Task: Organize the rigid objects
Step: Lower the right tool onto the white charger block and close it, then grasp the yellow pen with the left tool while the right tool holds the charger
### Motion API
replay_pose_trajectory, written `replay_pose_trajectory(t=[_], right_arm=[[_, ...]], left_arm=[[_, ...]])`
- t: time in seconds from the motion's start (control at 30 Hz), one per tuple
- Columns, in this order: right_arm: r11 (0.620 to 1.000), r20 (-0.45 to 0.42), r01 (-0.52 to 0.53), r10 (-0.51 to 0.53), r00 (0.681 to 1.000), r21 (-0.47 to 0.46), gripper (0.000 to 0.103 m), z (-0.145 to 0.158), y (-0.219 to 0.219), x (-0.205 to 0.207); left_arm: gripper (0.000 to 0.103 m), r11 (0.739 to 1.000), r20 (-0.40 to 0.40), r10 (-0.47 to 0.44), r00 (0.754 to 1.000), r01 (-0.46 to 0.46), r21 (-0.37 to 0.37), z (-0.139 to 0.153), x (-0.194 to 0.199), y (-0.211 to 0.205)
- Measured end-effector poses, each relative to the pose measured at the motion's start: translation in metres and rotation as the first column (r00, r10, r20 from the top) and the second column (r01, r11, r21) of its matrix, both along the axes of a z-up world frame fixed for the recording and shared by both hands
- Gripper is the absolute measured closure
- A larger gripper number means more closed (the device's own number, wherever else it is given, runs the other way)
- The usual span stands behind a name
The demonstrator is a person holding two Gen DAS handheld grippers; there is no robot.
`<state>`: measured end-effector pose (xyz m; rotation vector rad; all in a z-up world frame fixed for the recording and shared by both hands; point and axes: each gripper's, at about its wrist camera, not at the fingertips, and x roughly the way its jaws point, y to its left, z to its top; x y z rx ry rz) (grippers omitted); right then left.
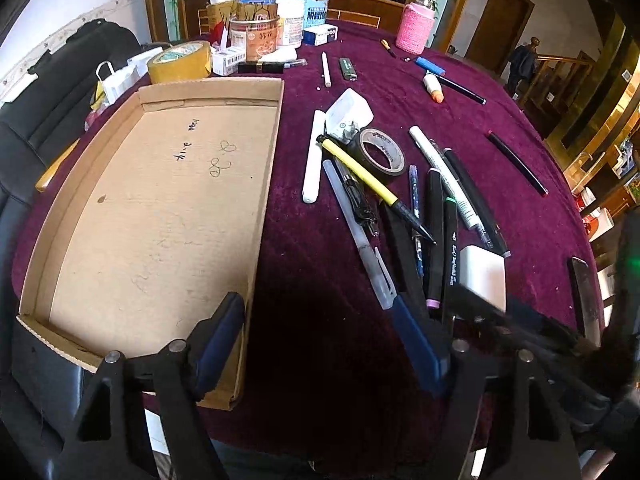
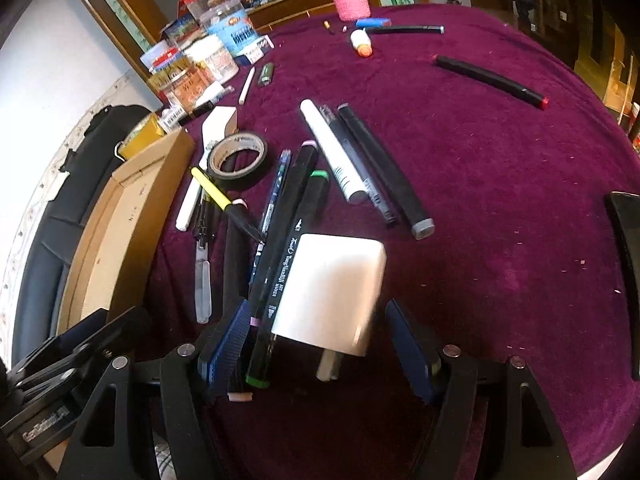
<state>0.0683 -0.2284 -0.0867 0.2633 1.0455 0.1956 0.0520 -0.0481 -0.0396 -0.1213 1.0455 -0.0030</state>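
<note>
A shallow cardboard tray (image 1: 160, 200) lies empty on the purple cloth at the left. To its right, several pens and markers (image 1: 400, 200) are strewn beside a black tape roll (image 1: 382, 151) and a white adapter (image 1: 348, 114). My left gripper (image 1: 320, 344) is open over bare cloth between the tray's near corner and the pens, with nothing between its fingers. My right gripper (image 2: 318, 348) is open around a white charger block (image 2: 332, 292) and the ends of two black markers (image 2: 280, 280). The pads do not press on the block.
Jars, boxes and a yellow tape roll (image 1: 180, 60) crowd the table's far left. A pink-sleeved bottle (image 1: 414, 28) stands at the back. A lone black marker (image 2: 492, 80) lies far right, and a dark flat object (image 2: 628, 264) sits at the right edge. A black chair (image 1: 48, 120) is beyond the tray.
</note>
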Motion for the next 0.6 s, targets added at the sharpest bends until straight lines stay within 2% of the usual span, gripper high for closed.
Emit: replay_pose_trajectory(t=[0.1, 0.13, 0.17, 0.2, 0.27, 0.33, 0.4, 0.43, 0.5, 0.53, 0.6], right_arm=[[0.999, 0.014, -0.005, 0.005, 1.000, -0.041, 0.031, -0.001, 0.006, 0.001], [0.999, 0.016, -0.004, 0.005, 1.000, -0.043, 0.035, -0.001, 0.005, 0.001], [0.999, 0.015, -0.001, 0.001, 1.000, -0.046, 0.043, -0.001, 0.004, 0.001], [0.999, 0.015, 0.003, -0.002, 1.000, -0.052, 0.045, -0.001, 0.003, 0.001], [0.999, 0.011, -0.005, 0.005, 1.000, -0.034, 0.047, -0.001, -0.003, 0.001], [0.998, 0.018, -0.017, 0.018, 1.000, -0.055, 0.047, 0.000, -0.006, -0.001], [0.997, 0.036, -0.021, 0.024, 0.999, -0.075, 0.048, 0.000, -0.009, -0.005], [0.997, 0.041, -0.019, 0.022, 0.999, -0.072, 0.047, -0.001, -0.013, -0.007], [0.998, 0.042, -0.011, 0.013, 0.999, -0.055, 0.047, -0.001, -0.022, -0.007], [0.999, 0.042, -0.004, 0.006, 0.999, -0.044, 0.047, -0.002, -0.026, -0.008], [1.000, 0.045, 0.000, 0.001, 0.999, -0.028, 0.047, -0.002, -0.030, -0.008]], left_arm=[[0.027, 1.000, -0.005, 0.006, 1.000, -0.006, -0.026, 0.006, 0.006, 0.001], [0.027, 0.999, -0.008, 0.007, 1.000, -0.007, -0.038, 0.008, 0.010, 0.000], [0.027, 0.998, -0.008, -0.001, 1.000, 0.000, -0.058, 0.012, 0.013, -0.001], [0.027, 0.997, -0.009, -0.007, 1.000, 0.006, -0.071, 0.014, 0.015, -0.003], [0.027, 0.996, -0.015, -0.019, 1.000, 0.017, -0.092, 0.019, 0.023, -0.009], [0.027, 0.993, -0.010, -0.034, 0.999, 0.032, -0.110, 0.022, 0.032, -0.017], [0.036, 0.995, -0.024, -0.029, 0.999, 0.026, -0.098, 0.020, 0.045, -0.026], [0.044, 0.994, -0.038, -0.027, 0.999, 0.023, -0.109, 0.018, 0.050, -0.028], [0.053, 0.992, -0.060, -0.026, 0.998, 0.018, -0.129, 0.013, 0.064, -0.033], [0.063, 0.991, -0.085, -0.016, 0.996, 0.004, -0.132, 0.010, 0.071, -0.034], [0.064, 0.988, -0.093, -0.007, 0.996, -0.007, -0.154, 0.008, 0.081, -0.036]])
